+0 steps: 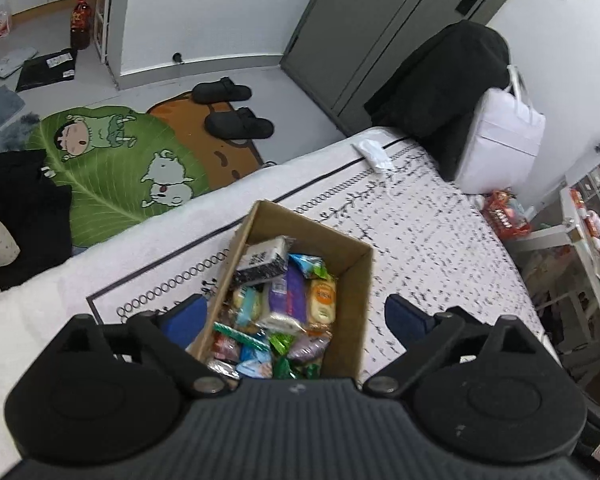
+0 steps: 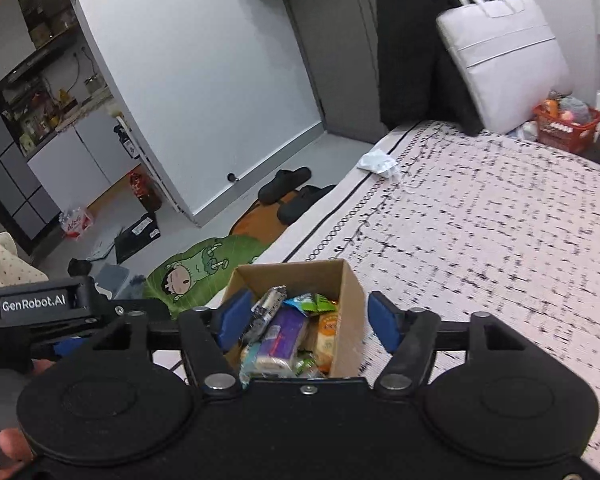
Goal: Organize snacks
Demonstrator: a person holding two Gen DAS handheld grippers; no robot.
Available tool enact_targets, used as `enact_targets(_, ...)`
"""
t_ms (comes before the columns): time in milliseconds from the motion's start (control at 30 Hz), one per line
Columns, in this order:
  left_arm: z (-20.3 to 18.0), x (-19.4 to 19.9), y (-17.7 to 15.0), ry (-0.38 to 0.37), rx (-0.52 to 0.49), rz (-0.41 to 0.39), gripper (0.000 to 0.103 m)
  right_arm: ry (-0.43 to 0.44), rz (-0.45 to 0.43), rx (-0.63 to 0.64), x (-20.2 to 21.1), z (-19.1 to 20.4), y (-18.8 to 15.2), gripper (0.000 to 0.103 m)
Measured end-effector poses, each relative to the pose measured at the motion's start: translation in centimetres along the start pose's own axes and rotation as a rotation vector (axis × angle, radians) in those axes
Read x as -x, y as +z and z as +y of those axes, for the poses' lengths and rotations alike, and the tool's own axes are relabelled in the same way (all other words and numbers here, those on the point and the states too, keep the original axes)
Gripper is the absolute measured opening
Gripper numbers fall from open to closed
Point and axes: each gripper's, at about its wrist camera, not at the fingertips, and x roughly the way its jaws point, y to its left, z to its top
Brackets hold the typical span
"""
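Your left gripper (image 1: 294, 316) hangs above the cardboard box (image 1: 352, 312) with its blue pads spread wide, one on each side of the box in the picture, and nothing between them. Your right gripper (image 2: 308, 322) stands partly open over the same box (image 2: 348, 320), its blue pads (image 2: 384, 322) clear of the cardboard and holding nothing.

The box sits on the bed (image 1: 440, 248), on the white cover with black dashes, near the edge that faces the floor. It is open at the top and filled with wrapped snacks: a black and white packet (image 1: 262, 260) lies tilted at the far end, a purple and white packet (image 1: 286, 296) lies along the middle, an orange and yellow packet (image 1: 322, 300) sits just beside it against the box wall, and green and blue wrappers (image 1: 280, 344) crowd the near end. From the right wrist you see the same purple packet (image 2: 282, 338) in the middle of the box.

At the left edge of the right wrist view, your other tool's arm (image 2: 32, 304) shows, with fingertips (image 2: 12, 450) below it.

On the floor beside the bed lies a green leaf-shaped cartoon rug (image 1: 100, 168), with a pair of black slippers (image 1: 236, 120) on the brown mat beyond it. At the far end of the bed a white bag (image 1: 504, 140) leans against a black garment (image 1: 452, 80), and a crumpled white wrapper (image 1: 374, 154) lies near the bed's edge.
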Motion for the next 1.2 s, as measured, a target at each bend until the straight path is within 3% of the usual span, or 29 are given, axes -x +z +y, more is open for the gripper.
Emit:
enact_targets(100,-0.6,1.2,-0.9,-0.011,-0.020,-0.021,0.103,-0.016,-0.018,-0.010,1.9,-0.6,-0.5,0.077)
enact_targets(267,-1.8,3.2,-2.5,-0.024,-0.068,-0.043,0.103,-0.032,-0.052,-0.030,5.1,-1.6,-1.5,0.093)
enact_targets(500,-2.6,5.9,-5.1,-0.028,-0.119,-0.072,0.103,-0.070,-0.082,-0.051,9.0,-2.8,-3.1,0.103)
enact_targets(1200,-4.4,12.9,-13.3,-0.048,-0.301,-0.128,0.103,-0.116,-0.146,-0.049,19.0,-5.8,-8.7,0.103)
